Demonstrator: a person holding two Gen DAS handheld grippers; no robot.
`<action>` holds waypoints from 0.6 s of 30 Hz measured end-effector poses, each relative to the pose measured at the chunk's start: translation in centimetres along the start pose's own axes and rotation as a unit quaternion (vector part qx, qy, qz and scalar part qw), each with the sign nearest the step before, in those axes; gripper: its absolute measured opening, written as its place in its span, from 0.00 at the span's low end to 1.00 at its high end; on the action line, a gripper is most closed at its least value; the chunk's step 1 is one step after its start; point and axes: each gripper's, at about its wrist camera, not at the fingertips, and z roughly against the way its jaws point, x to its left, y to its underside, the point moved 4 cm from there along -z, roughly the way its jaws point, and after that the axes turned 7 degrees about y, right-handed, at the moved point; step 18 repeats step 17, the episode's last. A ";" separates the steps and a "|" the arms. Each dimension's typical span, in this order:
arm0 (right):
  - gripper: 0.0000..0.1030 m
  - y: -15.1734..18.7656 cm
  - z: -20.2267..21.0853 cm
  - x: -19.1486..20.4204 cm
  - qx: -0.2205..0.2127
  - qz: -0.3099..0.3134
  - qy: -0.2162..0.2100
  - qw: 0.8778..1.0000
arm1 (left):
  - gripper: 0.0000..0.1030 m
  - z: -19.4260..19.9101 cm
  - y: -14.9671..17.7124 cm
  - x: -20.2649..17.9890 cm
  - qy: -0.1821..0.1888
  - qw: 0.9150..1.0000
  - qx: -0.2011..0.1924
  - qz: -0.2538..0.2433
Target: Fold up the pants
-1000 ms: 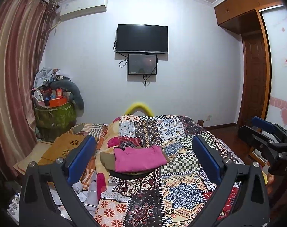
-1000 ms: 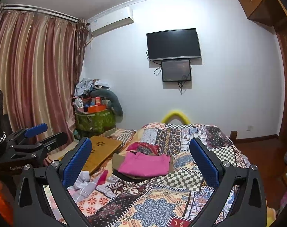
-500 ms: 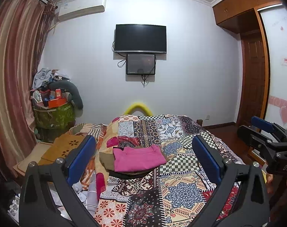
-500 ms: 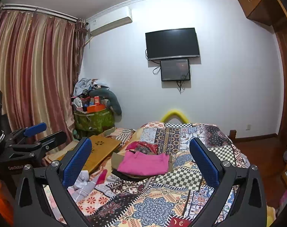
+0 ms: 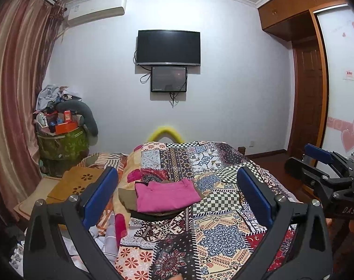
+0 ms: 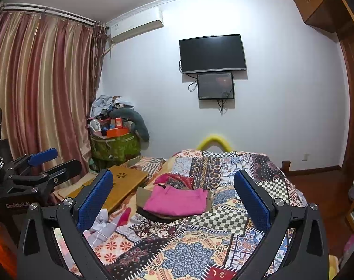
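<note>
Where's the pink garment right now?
The pink garment lies folded atop a small clothes stack on the patchwork bedspread, centre-left in both views, right of the wooden board.

My left camera looks along the bed (image 5: 200, 228) toward the TV (image 5: 168, 47) wall from well back; my right camera shares both.

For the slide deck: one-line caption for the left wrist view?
Open left gripper held above patchwork quilt, facing folded pink pants on a stack; open right gripper alongside.
</note>
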 end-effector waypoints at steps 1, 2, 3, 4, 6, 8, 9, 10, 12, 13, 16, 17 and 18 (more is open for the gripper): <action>1.00 0.0 0.0 0.0 0.001 -0.001 0.000 1.000 | 1.00 0.0 0.0 0.0 0.000 1.000 0.001 0.000; 1.00 0.0 0.0 0.0 0.002 0.000 -0.001 1.000 | 1.00 0.0 0.0 0.0 0.000 1.000 0.002 0.001; 1.00 0.0 -0.1 0.0 0.002 0.000 0.000 1.000 | 1.00 -0.1 0.0 0.0 0.001 1.000 0.004 0.003; 1.00 -0.1 -0.1 0.0 0.002 0.000 0.000 1.000 | 1.00 -0.1 0.0 0.0 0.002 1.000 0.005 0.005; 1.00 0.0 -0.1 0.0 0.002 0.000 0.001 1.000 | 1.00 -0.1 0.1 0.1 0.003 1.000 0.007 0.006; 1.00 0.0 -0.2 -0.1 0.003 0.000 0.001 1.000 | 1.00 -0.3 0.2 0.0 0.004 1.000 0.009 0.006; 1.00 0.0 -0.2 -0.1 0.003 0.000 0.001 1.000 | 1.00 -0.3 0.2 0.0 0.003 1.000 0.009 0.005; 1.00 0.0 -0.2 -0.1 0.004 0.000 0.001 1.000 | 1.00 -0.3 0.3 0.0 0.002 1.000 0.010 0.004; 1.00 0.1 -0.3 -0.1 0.006 0.000 0.001 1.000 | 1.00 -0.4 0.4 0.0 0.001 1.000 0.010 0.004; 1.00 0.1 -0.3 -0.2 0.007 0.000 0.001 1.000 | 1.00 -0.5 0.4 0.0 0.002 1.000 0.011 0.005; 1.00 0.1 -0.6 -0.3 0.010 0.000 0.001 1.000 | 1.00 -0.8 0.5 0.1 0.005 1.000 0.015 0.008; 1.00 0.1 -0.7 -0.3 0.010 0.000 0.001 1.000 | 1.00 -0.9 0.6 0.1 0.005 1.000 0.016 0.009; 1.00 0.1 -0.7 -0.3 0.010 0.000 0.001 1.000 | 1.00 -0.9 0.6 0.1 0.005 1.000 0.016 0.009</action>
